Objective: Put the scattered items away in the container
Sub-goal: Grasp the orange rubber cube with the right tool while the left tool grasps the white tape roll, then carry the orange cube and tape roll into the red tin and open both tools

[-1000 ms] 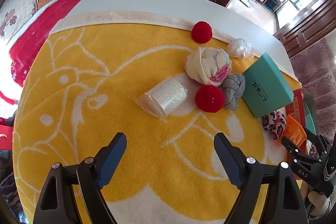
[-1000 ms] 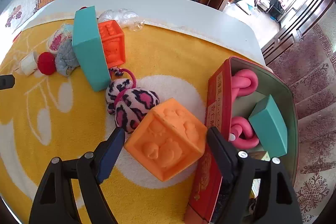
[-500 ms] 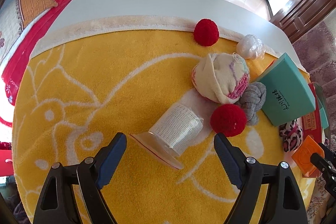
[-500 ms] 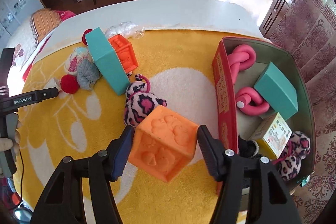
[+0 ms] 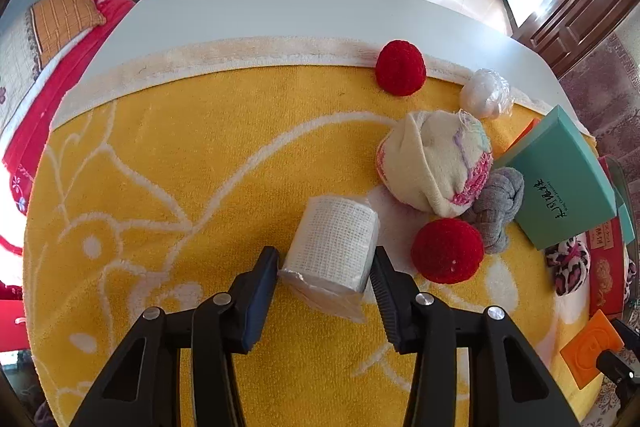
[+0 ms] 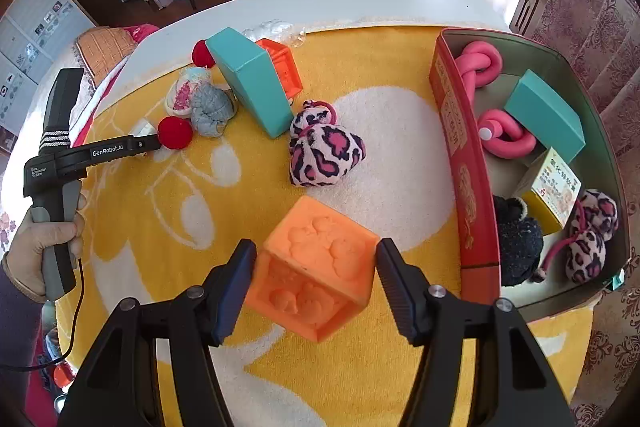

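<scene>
My right gripper (image 6: 316, 259) is shut on an orange toy cube (image 6: 316, 267) and holds it above the yellow towel, left of the red tin container (image 6: 464, 163). The tin holds a pink knotted tube (image 6: 480, 63), a teal box (image 6: 544, 115), a small yellow carton, a black ball and a leopard-print pouch. My left gripper (image 5: 326, 267) has closed around a white gauze roll in a clear bag (image 5: 334, 247), with both pads touching its sides as it lies on the towel. The left gripper also shows in the right wrist view (image 6: 148, 143).
On the towel lie two red pompoms (image 5: 446, 251) (image 5: 400, 67), a cream sock ball (image 5: 436, 163), a grey knot (image 5: 496, 207), a plastic wad (image 5: 484, 93), a teal box (image 5: 560, 183), a second orange cube (image 6: 282, 67) and a leopard-print pouch (image 6: 324, 155).
My left gripper moved forward over the gauze roll and its fingers closed onto it. My right gripper closed on the orange cube and lifted it up and back from the tin's wall.
</scene>
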A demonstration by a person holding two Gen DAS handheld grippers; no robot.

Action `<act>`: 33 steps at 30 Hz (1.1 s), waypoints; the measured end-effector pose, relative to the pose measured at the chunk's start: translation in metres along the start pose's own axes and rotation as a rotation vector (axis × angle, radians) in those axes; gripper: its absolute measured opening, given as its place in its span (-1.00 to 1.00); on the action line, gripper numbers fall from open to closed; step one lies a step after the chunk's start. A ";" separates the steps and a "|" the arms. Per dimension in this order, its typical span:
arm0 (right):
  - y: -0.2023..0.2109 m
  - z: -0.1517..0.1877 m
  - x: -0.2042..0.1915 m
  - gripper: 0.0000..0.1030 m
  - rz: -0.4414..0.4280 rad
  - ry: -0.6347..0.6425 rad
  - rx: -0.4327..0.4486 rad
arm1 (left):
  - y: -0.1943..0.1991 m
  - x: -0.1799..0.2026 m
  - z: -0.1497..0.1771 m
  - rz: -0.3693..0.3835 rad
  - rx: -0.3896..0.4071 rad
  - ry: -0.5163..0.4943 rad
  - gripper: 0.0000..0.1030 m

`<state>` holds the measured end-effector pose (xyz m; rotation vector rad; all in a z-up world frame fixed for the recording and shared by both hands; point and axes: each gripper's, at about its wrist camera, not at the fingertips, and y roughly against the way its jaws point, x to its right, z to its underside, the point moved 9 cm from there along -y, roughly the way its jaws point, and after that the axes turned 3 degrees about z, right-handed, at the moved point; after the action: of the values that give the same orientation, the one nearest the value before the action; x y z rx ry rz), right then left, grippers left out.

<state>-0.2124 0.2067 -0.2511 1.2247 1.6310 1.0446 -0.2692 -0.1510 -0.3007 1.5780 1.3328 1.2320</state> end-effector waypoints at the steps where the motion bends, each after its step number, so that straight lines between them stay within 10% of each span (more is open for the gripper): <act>1: 0.001 0.001 0.000 0.28 -0.001 -0.001 0.000 | 0.001 -0.001 0.000 0.002 0.002 0.002 -0.18; 14: 0.036 0.001 0.026 0.28 -0.046 -0.055 0.054 | 0.039 0.025 0.014 0.047 0.053 0.014 -0.18; 24: 0.068 0.003 0.093 0.28 -0.036 -0.168 0.104 | 0.063 0.126 0.003 0.133 0.101 -0.060 -0.18; 29: 0.092 -0.001 0.125 -0.30 -0.049 -0.226 0.153 | 0.071 0.173 0.005 0.170 0.105 -0.107 -0.18; 33: 0.094 -0.002 0.158 -0.30 0.026 -0.240 0.164 | 0.074 0.208 0.009 0.190 0.106 -0.143 -0.18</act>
<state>-0.2163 0.3778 -0.1826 1.4245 1.5392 0.7568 -0.2372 0.0372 -0.1900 1.8672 1.1961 1.1509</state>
